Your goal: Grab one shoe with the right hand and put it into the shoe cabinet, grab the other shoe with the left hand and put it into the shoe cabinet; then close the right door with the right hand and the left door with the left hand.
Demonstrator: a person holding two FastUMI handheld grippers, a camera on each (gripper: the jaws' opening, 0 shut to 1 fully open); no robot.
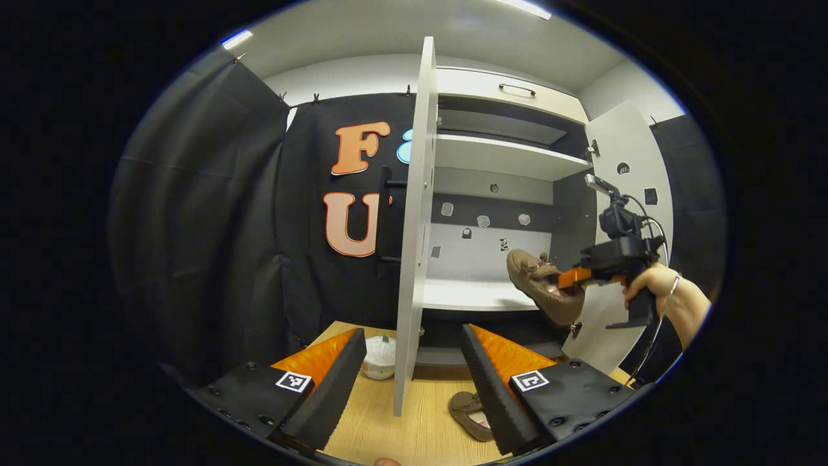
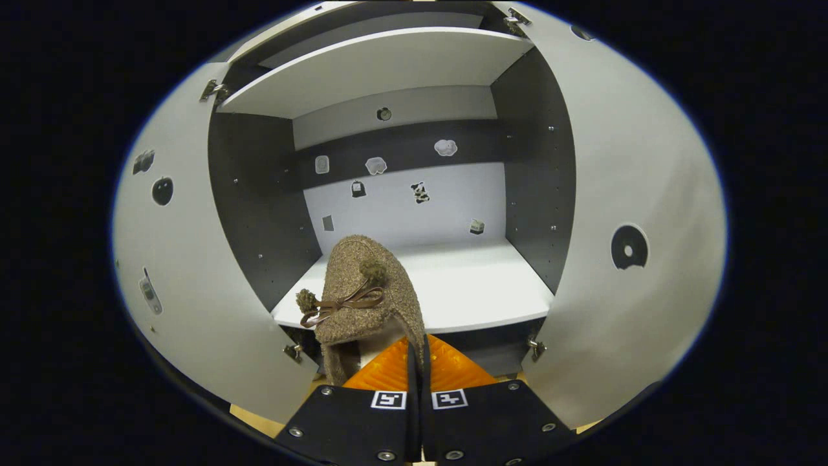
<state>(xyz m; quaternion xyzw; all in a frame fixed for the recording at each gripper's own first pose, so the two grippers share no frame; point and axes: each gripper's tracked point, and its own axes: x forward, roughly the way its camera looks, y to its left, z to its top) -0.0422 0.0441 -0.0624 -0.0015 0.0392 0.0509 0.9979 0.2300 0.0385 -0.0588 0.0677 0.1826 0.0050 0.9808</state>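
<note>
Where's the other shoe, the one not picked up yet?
In the left gripper view, the second shoe lies on the wooden table, beside the open left door.

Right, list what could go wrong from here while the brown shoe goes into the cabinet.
1. The right gripper pinches the brown fuzzy shoe with a bow by its rear edge alone, so the shoe could swing or slip before it is over the white lower shelf.
2. The toe hangs near that shelf's front edge and could catch on it.
3. The left gripper, open, straddles the white left door edge; moving toward the second brown shoe on the wooden table could knock it.
</note>
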